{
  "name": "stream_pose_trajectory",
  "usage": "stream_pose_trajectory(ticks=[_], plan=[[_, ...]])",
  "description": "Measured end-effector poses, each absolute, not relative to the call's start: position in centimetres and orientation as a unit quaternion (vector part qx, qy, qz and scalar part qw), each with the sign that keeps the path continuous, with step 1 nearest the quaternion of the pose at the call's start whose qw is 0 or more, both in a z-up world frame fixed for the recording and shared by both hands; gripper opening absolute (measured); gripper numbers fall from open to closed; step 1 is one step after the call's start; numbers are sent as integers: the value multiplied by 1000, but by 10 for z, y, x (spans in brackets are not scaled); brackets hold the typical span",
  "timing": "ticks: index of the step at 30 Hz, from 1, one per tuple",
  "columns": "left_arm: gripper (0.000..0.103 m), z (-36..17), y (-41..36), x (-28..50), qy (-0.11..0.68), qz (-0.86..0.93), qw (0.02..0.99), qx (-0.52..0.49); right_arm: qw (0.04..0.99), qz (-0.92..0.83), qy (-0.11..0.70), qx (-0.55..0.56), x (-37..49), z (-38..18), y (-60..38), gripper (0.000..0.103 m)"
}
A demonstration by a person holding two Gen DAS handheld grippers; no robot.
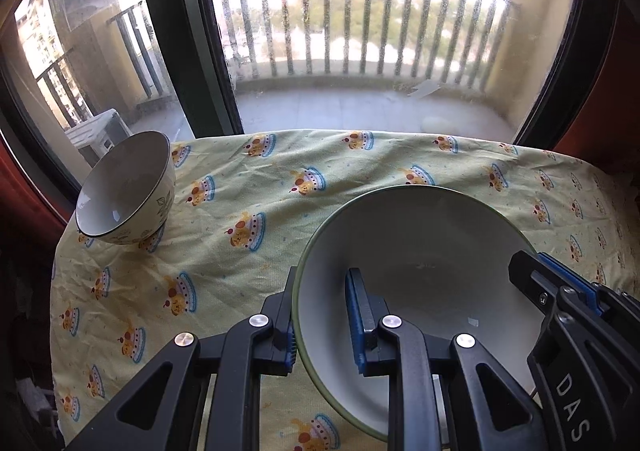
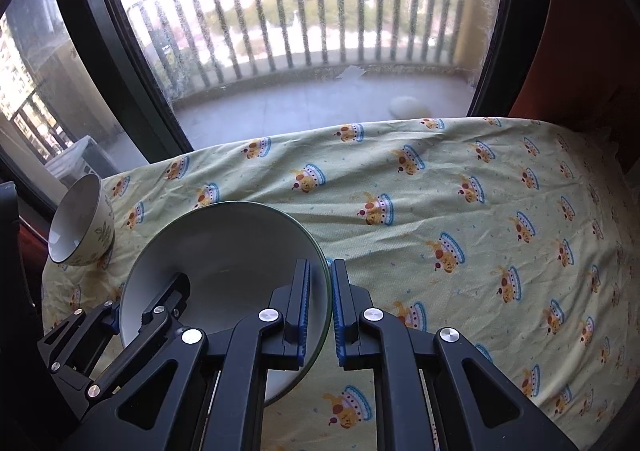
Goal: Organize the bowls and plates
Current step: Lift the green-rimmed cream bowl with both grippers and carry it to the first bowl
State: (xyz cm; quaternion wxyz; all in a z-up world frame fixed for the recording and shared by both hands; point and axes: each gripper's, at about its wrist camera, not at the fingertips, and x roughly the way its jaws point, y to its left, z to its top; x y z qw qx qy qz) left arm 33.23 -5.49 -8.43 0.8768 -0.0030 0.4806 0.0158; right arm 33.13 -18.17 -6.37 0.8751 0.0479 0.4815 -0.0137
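At the far left of the table, close to the window, a small bowl (image 1: 126,189) with a leaf pattern on its outside stands on the tablecloth (image 1: 240,179), a pale yellow cloth printed with little cakes. Its mouth seems tipped toward the cameras, though the fisheye bend at the frame edge may be adding to that lean. It touches nothing else and sits well apart from the large dish.

Nearer and to the right comes the left gripper (image 1: 324,319). Its jaws are pinched on the left rim of a wide, shallow plate (image 1: 420,247) with a grey-white inside and a thin green edge: one blue-padded finger lies outside the rim, the other inside the dish.

The plate spans the gap between the two tools, near the front edge of the table, with the cloth showing beneath its far rim. Whether its underside touches the cloth cannot be told from these views.

On the plate's right rim the right gripper (image 2: 319,311) clamps the same way, one finger inside the dish and one outside, jaws pressed onto the edge.

To the right of that, the tablecloth runs on bare to the table's far right side. Behind the table, the window (image 2: 320,31) shows a balcony railing.
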Motion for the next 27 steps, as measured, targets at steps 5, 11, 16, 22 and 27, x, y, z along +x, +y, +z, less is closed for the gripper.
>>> stream_pose_trajectory(ticks=[5, 11, 16, 22, 27], plan=[[19, -67, -71, 317, 469, 16, 883, -3, 881, -13, 471, 50, 316, -46, -199, 14], [19, -48, -88, 296, 457, 16, 889, -6, 886, -13, 460, 51, 295, -26, -217, 14], [19, -37, -100, 277, 449, 19, 893, -7, 890, -12, 454, 53, 275, -12, -230, 14], [19, -27, -116, 253, 441, 20, 897, -6, 893, -8, 447, 52, 249, -1, -246, 14], [19, -22, -125, 231, 440, 26, 897, -16, 894, 2, 445, 49, 226, 6, -258, 14]])
